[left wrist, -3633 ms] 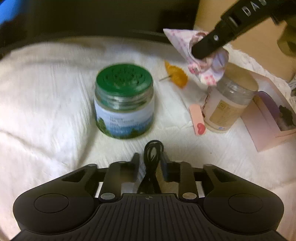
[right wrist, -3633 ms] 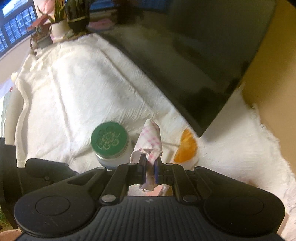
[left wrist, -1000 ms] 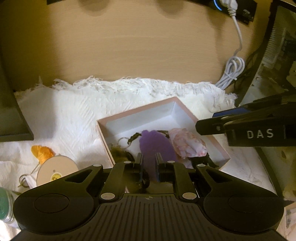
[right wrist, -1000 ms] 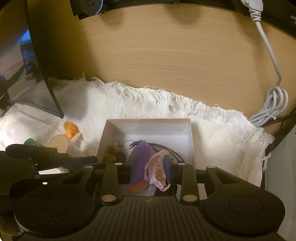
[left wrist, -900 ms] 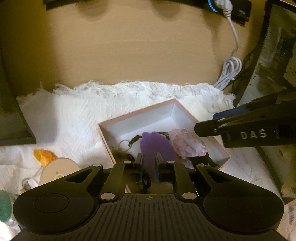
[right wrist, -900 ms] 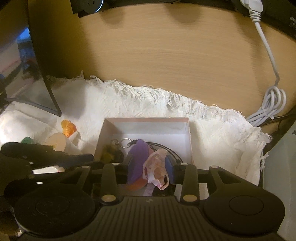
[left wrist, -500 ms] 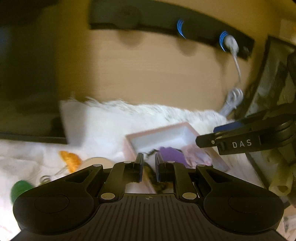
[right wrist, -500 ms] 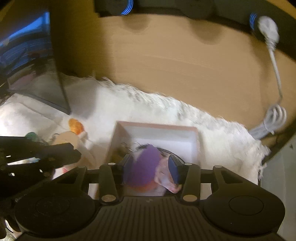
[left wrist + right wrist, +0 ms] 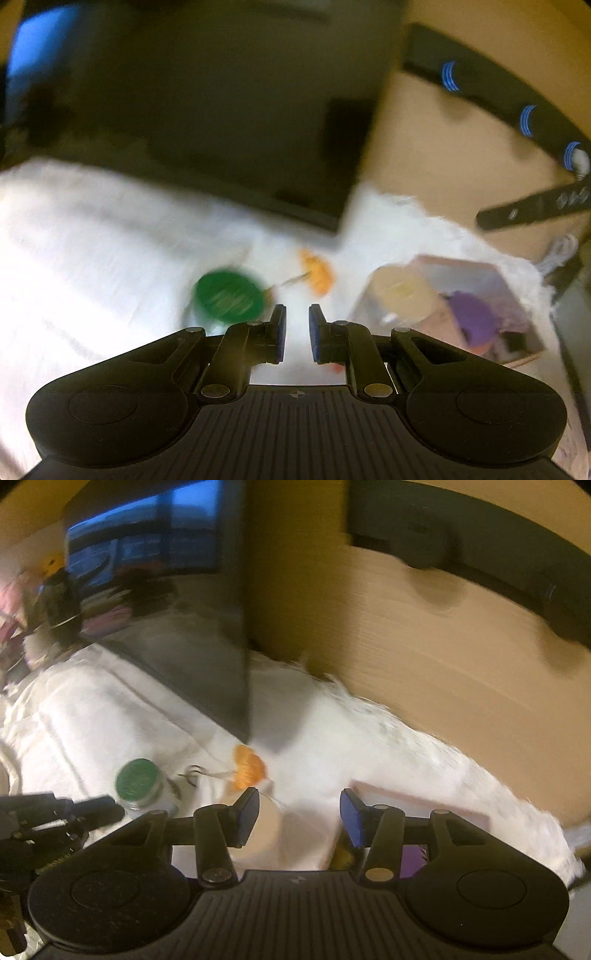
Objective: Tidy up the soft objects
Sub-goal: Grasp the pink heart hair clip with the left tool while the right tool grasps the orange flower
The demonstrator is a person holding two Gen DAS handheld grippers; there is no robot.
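Above the white cloth, the left gripper tilts downward toward the bare fabric between a green-lidded jar and a pink box. Its jaws stand almost together with only a narrow slit between the blue pads, and nothing is held in that slit. The right gripper also tilts downward, over the cloth at the near left corner of the box; its jaws are opening and nothing lies between them.

An orange soft object lies on the cloth just beyond the right gripper's left finger, near the lower corner of a dark monitor. Its thin pale stem runs leftward toward the jar; motion blur hides finer detail, and its long axis cannot be told.

Inside the box rests a purple soft object, rounded in outline. A cream-lidded jar stands at the box's left edge.
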